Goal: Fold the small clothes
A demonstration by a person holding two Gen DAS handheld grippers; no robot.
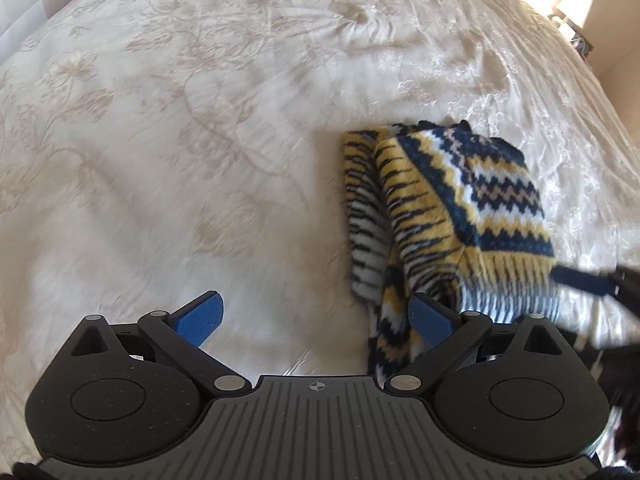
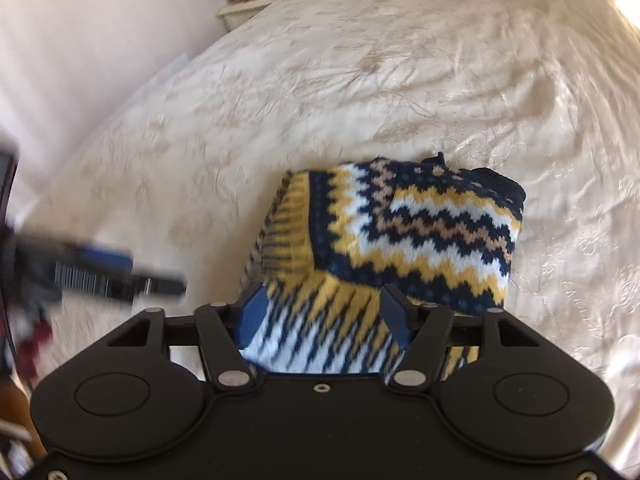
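Observation:
A small knitted sweater (image 1: 460, 208) with navy, yellow and white zigzag bands lies folded into a compact block on the cream bedspread (image 1: 200, 120). My left gripper (image 1: 316, 320) is open and empty, just left of the sweater's near edge, its right blue pad against a hanging fold. In the right wrist view the sweater (image 2: 420, 236) lies in front, its striped hem between the open fingers of my right gripper (image 2: 324, 312). The fingers stand wide apart around the hem. The left gripper shows blurred at the left (image 2: 100, 268).
The bedspread (image 2: 360, 80) stretches far beyond the sweater. A bedside table (image 2: 248, 4) with small items stands at the far left corner. A lamp (image 1: 576, 6) stands beyond the bed's right edge. Dark clutter lies at the lower left edge of the right wrist view.

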